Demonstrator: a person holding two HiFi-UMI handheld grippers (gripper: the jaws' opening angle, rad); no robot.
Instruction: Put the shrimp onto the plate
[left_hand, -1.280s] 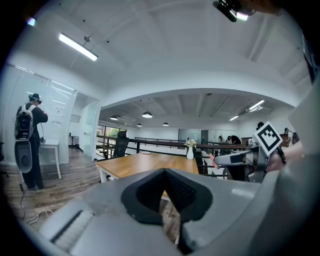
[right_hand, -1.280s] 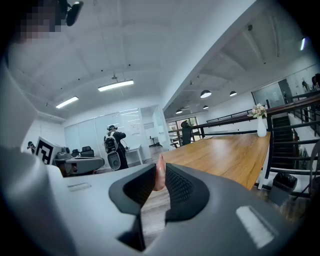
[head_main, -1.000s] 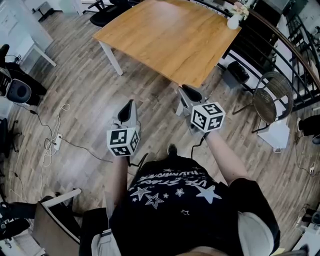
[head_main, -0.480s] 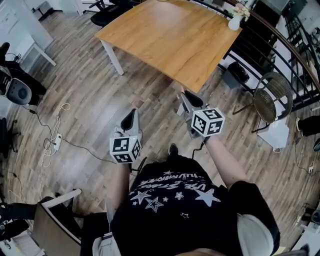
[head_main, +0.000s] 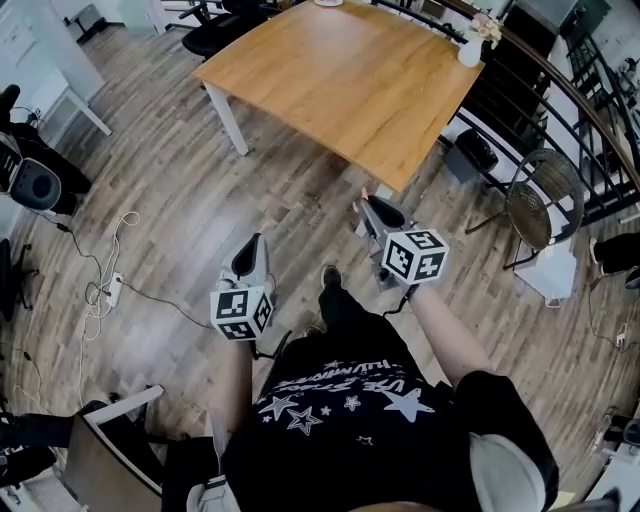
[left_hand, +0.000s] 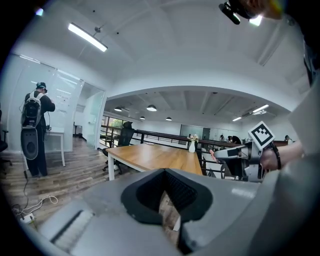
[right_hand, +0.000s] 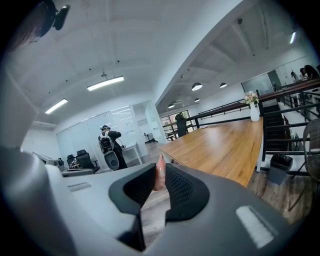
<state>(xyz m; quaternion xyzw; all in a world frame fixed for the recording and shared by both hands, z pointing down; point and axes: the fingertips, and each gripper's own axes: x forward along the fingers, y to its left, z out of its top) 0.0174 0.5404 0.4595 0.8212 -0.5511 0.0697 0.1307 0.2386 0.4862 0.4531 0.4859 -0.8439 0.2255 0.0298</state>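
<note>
A thin pink shrimp (right_hand: 159, 174) is pinched between the dark pads of my right gripper (right_hand: 160, 180), which is shut on it. In the head view its pink tip (head_main: 364, 192) pokes out of the right gripper (head_main: 367, 200), just short of the wooden table's near corner (head_main: 395, 175). My left gripper (head_main: 256, 242) hangs lower over the floor, jaws together with nothing in them; in its own view only floor shows through the slit between the left gripper's (left_hand: 167, 202) pads. A white rim (head_main: 325, 2) lies at the table's far edge; I cannot tell if it is the plate.
A white vase with flowers (head_main: 472, 45) stands on the table's right corner by a black railing (head_main: 560, 80). A wire chair (head_main: 545, 205) and a black bin (head_main: 475, 148) sit right of the table. Cables (head_main: 110, 285) and a speaker (head_main: 38, 185) lie left. A person with a backpack (left_hand: 34, 125) stands far left.
The person has stepped toward the table, one foot now forward. The left gripper has sunk lower and slightly left. The right gripper stays shut on the shrimp near the table corner.
</note>
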